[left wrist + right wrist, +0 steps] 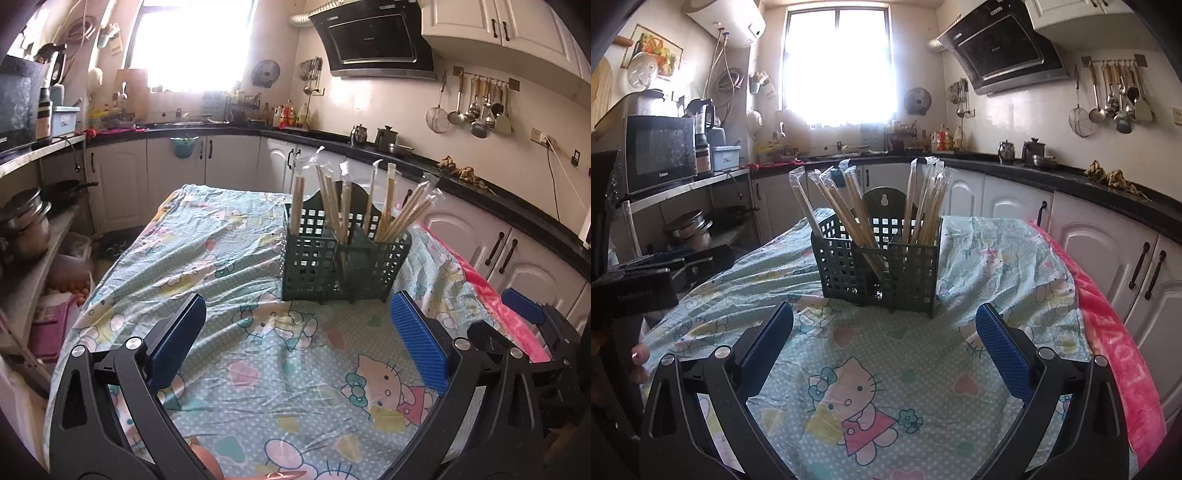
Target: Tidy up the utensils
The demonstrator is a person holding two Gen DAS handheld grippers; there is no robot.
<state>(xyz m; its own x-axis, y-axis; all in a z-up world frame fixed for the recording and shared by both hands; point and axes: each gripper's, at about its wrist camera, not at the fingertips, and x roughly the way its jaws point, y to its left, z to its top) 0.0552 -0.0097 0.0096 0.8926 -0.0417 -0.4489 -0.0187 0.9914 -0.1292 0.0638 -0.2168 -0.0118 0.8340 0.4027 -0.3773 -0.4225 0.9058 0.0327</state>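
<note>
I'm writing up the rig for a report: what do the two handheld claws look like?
Both look alike. The left claw and right claw each have a matte black, angular frame with triangular cut-outs and round silver bolts at the pivots. Each finger ends in a flat rectangular pad of blue, finely ribbed material. No cables or sleeves are visible.

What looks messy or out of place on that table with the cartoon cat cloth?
Little stands out. The wrapped chopsticks lean every which way in the green basket rather than standing straight, and the cloth is rumpled. Nothing is spilled or broken. Both tongs, left and right, are open and empty.
</note>
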